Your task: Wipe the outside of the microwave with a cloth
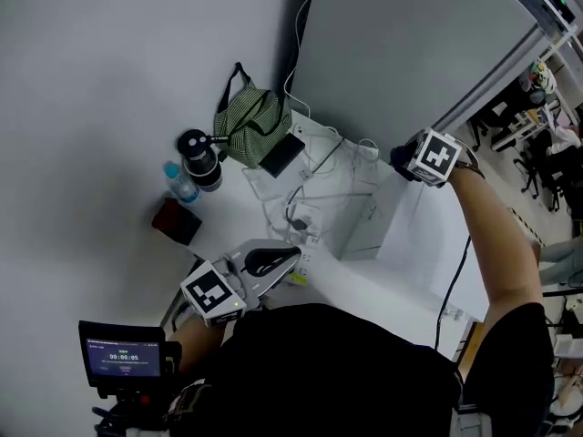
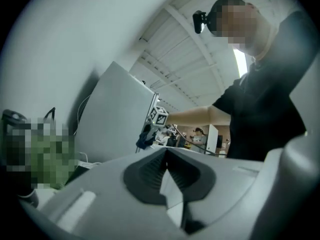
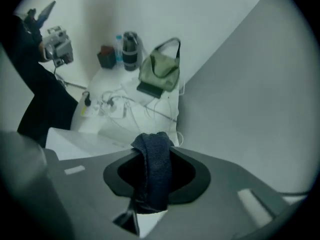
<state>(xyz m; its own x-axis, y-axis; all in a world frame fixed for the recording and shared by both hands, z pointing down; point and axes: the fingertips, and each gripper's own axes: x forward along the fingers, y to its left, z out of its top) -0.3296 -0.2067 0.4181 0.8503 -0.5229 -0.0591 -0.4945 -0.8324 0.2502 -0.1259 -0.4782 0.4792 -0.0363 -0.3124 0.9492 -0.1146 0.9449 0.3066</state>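
The white microwave (image 1: 428, 253) stands on the white table, right of centre in the head view. My right gripper (image 1: 403, 160) is at its far upper corner, shut on a dark blue cloth (image 3: 156, 166) that bulges out between the jaws. The same cloth (image 2: 144, 137) hangs below the marker cube in the left gripper view. In the right gripper view the microwave's top (image 3: 82, 139) lies just below the cloth. My left gripper (image 1: 290, 257) hovers at the table's near edge, left of the microwave. Its jaws (image 2: 167, 156) are shut with nothing between them.
Behind the microwave lie tangled white cables (image 1: 314, 198). A green striped bag (image 1: 250, 124), a black tumbler (image 1: 199, 159), a water bottle (image 1: 180, 182) and a dark red box (image 1: 176, 220) stand at the far left. A grey partition (image 1: 410, 53) rises behind. A camera monitor (image 1: 123, 358) sits bottom left.
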